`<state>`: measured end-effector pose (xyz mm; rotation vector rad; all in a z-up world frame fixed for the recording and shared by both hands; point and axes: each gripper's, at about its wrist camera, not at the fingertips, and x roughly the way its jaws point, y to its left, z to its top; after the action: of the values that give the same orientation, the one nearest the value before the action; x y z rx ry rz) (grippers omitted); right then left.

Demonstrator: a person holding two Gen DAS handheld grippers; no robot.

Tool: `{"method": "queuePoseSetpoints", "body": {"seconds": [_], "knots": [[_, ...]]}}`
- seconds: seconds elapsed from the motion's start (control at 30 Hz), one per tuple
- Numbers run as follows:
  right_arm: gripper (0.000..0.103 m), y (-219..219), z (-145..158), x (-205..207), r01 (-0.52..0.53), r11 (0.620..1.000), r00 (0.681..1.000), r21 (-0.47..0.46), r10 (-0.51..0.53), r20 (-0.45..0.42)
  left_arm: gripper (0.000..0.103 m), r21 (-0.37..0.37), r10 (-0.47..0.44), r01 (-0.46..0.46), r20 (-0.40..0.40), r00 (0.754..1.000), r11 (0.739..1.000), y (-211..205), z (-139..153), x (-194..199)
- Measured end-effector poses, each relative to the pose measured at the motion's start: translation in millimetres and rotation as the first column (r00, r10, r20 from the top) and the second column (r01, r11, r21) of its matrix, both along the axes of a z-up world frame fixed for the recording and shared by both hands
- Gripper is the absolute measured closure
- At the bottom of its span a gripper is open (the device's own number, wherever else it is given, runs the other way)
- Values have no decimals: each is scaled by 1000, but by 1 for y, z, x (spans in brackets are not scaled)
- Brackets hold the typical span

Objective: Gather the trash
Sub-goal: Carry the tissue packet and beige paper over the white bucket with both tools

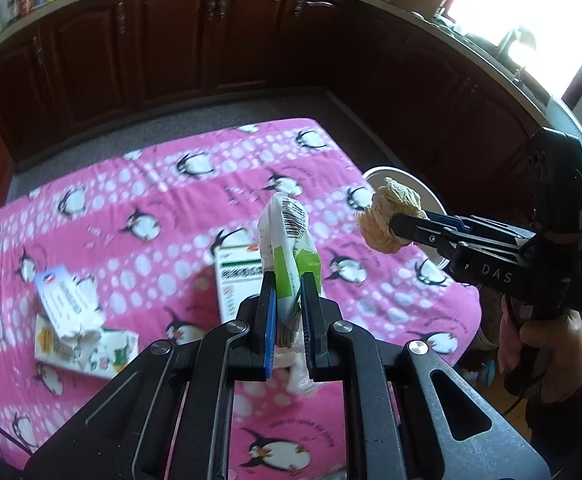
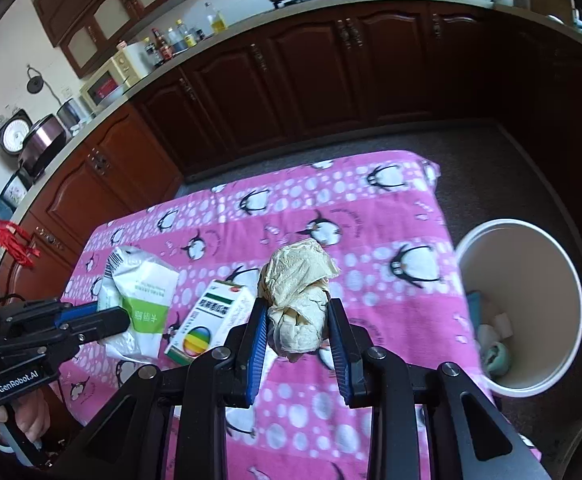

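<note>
Left gripper point(image 1: 289, 280) pinching green-and-white wrapper point(image 1: 289, 240), raised above pink penguin tablecloth point(image 1: 131, 184). Right gripper point(image 2: 297, 312) clamped on crumpled tissue wad point(image 2: 297, 300); white bin point(image 2: 531, 388) beside table, boxes point(image 1: 235, 276) on cloth.

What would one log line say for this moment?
left gripper: shut on green-white packet | right gripper: shut on crumpled tissue | bin: beside table

the far half of the worktop point(image 2: 331, 184) lies bare, so a gripper can pass there freely. nearer, a medicine box point(image 2: 207, 328) and torn boxes point(image 1: 79, 336) take the surface. the white bin point(image 2: 523, 308) stands just beside the right edge, its mouth open upward, with dark cabinets point(image 2: 311, 80) well behind.
</note>
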<state>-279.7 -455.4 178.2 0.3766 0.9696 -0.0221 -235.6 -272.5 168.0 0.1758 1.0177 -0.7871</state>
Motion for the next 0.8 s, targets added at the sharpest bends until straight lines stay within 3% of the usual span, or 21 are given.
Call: {"method": "queuePoseSetpoints", "body": {"seconds": [0.37, 0.8], "knots": [[75, -49, 10, -26, 101, 994, 995, -30, -100, 15, 94, -1, -80, 80, 22, 997, 997, -54, 15, -8], [75, -116, 8, -61, 237, 969, 971, -72, -238, -4, 94, 11, -195, 195, 37, 980, 981, -146, 15, -21]]}}
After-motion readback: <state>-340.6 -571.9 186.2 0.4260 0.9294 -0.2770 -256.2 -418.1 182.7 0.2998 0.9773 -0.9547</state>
